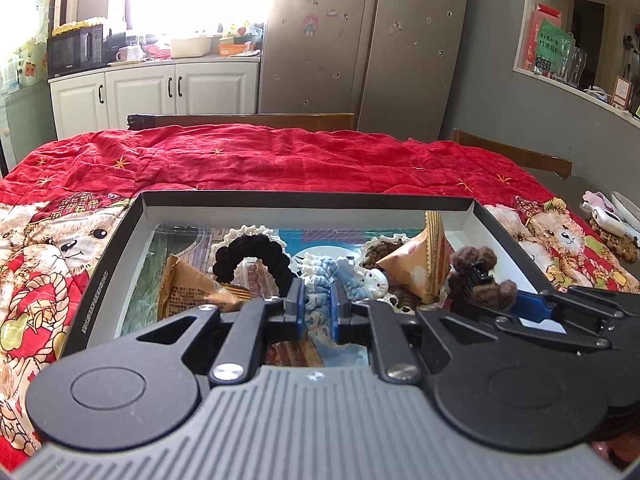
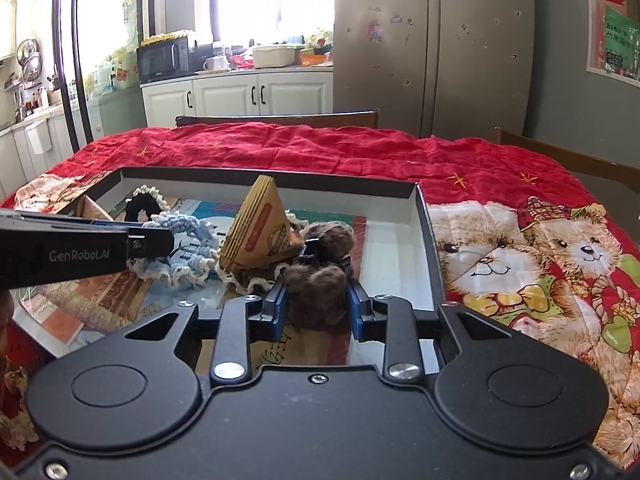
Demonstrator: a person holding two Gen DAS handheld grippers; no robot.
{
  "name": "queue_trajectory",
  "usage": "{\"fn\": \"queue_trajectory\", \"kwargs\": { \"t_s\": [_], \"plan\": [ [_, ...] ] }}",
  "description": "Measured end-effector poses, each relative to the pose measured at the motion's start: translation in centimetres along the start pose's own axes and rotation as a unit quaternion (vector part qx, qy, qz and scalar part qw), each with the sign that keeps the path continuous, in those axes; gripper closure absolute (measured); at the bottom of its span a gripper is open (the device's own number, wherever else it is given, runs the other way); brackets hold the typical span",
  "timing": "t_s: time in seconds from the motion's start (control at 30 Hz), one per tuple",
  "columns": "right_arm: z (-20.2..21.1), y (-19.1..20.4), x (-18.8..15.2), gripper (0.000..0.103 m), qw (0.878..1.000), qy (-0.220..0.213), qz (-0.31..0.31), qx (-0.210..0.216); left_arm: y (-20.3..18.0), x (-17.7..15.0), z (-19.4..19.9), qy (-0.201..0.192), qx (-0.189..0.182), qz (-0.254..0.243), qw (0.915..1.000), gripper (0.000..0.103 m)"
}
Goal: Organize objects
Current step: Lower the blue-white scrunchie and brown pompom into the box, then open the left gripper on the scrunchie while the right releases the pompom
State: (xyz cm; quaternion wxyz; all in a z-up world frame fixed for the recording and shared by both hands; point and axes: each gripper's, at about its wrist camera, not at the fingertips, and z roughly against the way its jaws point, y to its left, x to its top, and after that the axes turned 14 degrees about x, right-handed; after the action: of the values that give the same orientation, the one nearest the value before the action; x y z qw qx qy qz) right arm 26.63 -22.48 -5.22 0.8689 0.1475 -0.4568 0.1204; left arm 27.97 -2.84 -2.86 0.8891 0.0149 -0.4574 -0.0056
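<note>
A shallow black box (image 1: pixel 304 200) (image 2: pixel 424 216) lies on the red tablecloth and holds the objects. My left gripper (image 1: pixel 318 308) is shut on a light blue crocheted scrunchie (image 1: pixel 320 276) inside the box; the scrunchie also shows in the right wrist view (image 2: pixel 184 232). My right gripper (image 2: pixel 316 304) is shut on a brown fuzzy hair claw clip (image 2: pixel 320 284), also visible in the left wrist view (image 1: pixel 480 276). A black scrunchie (image 1: pixel 252 256), a small white doll head (image 1: pixel 378 280) and triangular snack packets (image 1: pixel 424 264) (image 2: pixel 260 232) lie in the box.
The red bear-print tablecloth (image 1: pixel 240 156) covers the table. A pale trinket and a brown item (image 1: pixel 612 224) lie at the table's right edge. Wooden chair backs (image 1: pixel 240 120) stand behind the table, with the fridge (image 1: pixel 360 40) and white cabinets (image 1: pixel 160 92) beyond.
</note>
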Motion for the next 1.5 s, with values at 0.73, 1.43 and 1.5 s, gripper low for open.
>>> {"fn": "queue_trajectory", "kwargs": {
  "t_s": [0.73, 1.43, 1.5],
  "plan": [
    [-0.2, 0.0, -0.2, 0.074, 1.0, 0.004, -0.001, 0.005, -0.1, -0.2, 0.0, -0.001, 0.002, -0.004, 1.0, 0.075],
    [0.8, 0.6, 0.0, 0.052, 1.0, -0.01, 0.006, 0.019, -0.2, 0.0, 1.8, -0.028, 0.006, -0.008, 0.9996, 0.046],
    [0.9, 0.5, -0.1, 0.052, 1.0, -0.012, 0.006, 0.02, -0.3, 0.0, 2.1, -0.032, 0.007, -0.01, 0.9994, 0.045]
  ]
}}
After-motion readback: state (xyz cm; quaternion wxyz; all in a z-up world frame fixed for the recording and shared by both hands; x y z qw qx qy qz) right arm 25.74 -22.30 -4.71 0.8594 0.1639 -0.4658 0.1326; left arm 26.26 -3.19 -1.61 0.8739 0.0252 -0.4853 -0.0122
